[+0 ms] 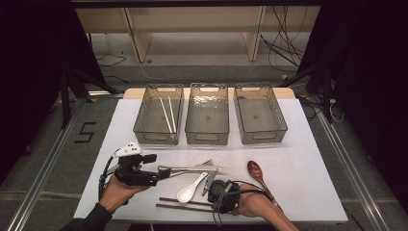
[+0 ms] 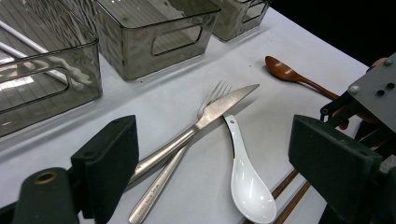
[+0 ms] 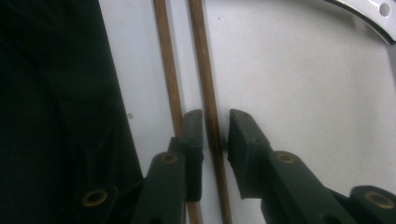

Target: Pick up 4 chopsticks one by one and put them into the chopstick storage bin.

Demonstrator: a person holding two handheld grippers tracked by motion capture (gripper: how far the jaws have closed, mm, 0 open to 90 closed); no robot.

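Bright lit table, dark surroundings, soft blur

Brown wooden chopsticks [image 3: 211, 93], matt with fine grain. Glossy white ceramic-looking spoon [image 2: 247, 179] at three o'clock of brushed, satin metal knife [image 2: 205, 119] and fork [image 2: 180, 161]. Lacquered, shiny reddish wooden spoon [image 2: 289, 74]. Smoky translucent plastic bins [image 1: 207, 118], ribbed and glossy. Matt black plastic tongs [image 3: 215, 140]. Smooth matt white desk [image 1: 308, 159].
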